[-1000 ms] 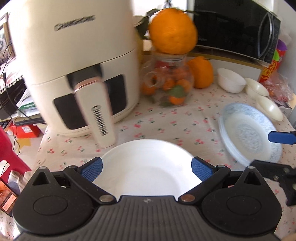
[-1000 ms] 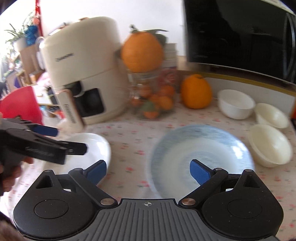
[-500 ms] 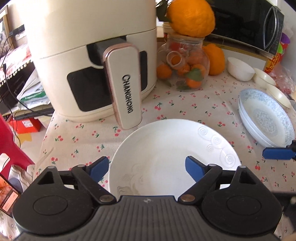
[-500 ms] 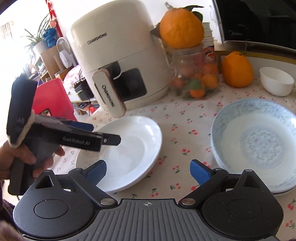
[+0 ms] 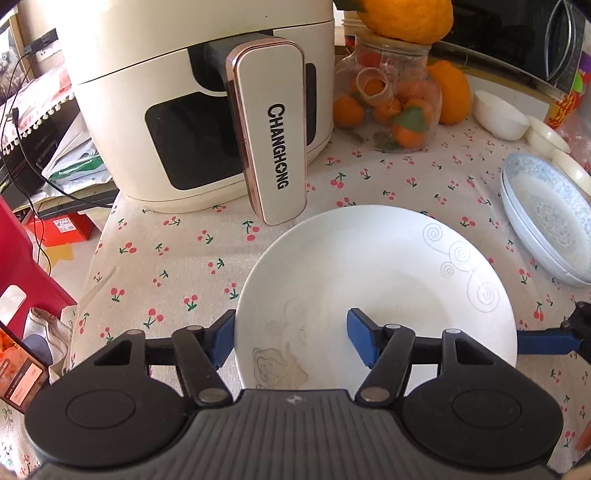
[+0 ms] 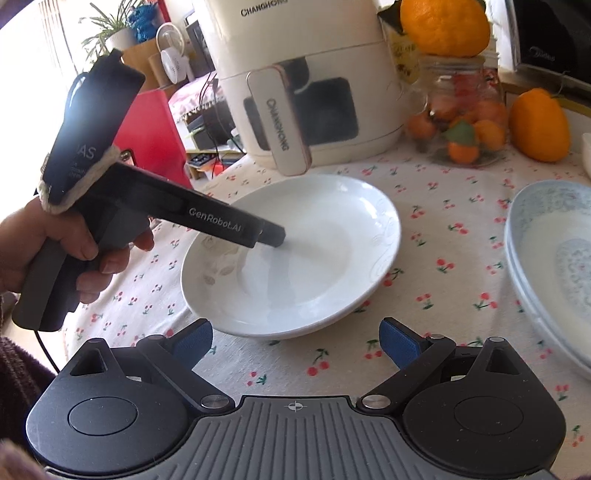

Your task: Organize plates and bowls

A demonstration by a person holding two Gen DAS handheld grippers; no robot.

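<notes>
A white plate with grey swirl marks lies on the cherry-print tablecloth; it also shows in the right wrist view. My left gripper is open, its jaws straddling the plate's near-left rim, one finger outside and one over the plate. In the right wrist view the left gripper reaches over the plate. My right gripper is open and empty just in front of the plate. A stack of blue-patterned plates sits to the right, also in the right wrist view. Three white bowls stand behind it.
A cream air fryer with a protruding handle stands close behind the white plate. A glass jar of oranges and a loose orange sit beside it. A black microwave is at the back right. The table's left edge drops off.
The left gripper has moved lower and forward onto the white plate's rim, and its jaws have narrowed. The right gripper has swung left to face the white plate.
</notes>
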